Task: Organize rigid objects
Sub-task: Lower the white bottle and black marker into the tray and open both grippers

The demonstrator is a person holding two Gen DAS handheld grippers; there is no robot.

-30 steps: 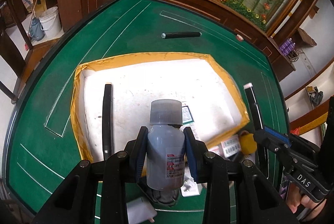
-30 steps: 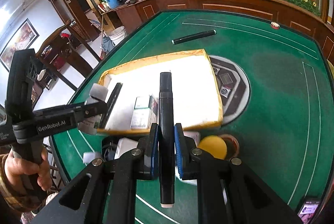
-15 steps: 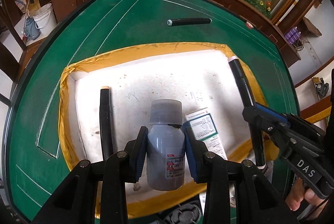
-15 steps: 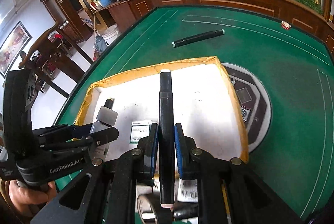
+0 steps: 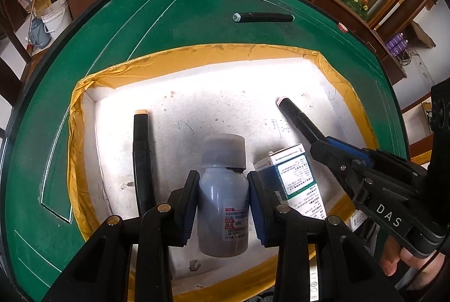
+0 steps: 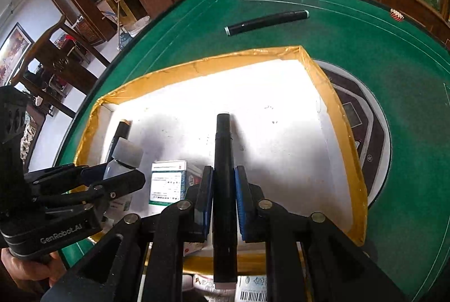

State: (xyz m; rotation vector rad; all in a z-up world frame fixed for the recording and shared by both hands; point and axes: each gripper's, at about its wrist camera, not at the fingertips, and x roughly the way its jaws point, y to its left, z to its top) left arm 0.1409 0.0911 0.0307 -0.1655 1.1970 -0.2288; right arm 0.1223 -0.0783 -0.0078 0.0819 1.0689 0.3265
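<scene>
Progress looks about halfway to me: in the tray (image 5: 84, 116) already lie one black marker (image 5: 143, 158) at left centre and a medicine box (image 5: 295, 178). My left gripper (image 5: 223, 206) is clamped on the grey bottle (image 5: 223, 203) at lower centre, over the tray; my right gripper (image 6: 223, 200) grips a second marker (image 6: 223, 175). Neither is set down yet, and a third marker (image 5: 263, 18) lies on the green table (image 5: 174, 20) in the upper frame.

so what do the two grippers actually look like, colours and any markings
Both are black plastic with blue pads on the fingers and round brass-coloured pivot pins. The left gripper carries white "GenRobot.AI" lettering on its body; the right gripper carries white "DAS". Bare fingers of a hand wrap the right handle. No cables show.
</scene>
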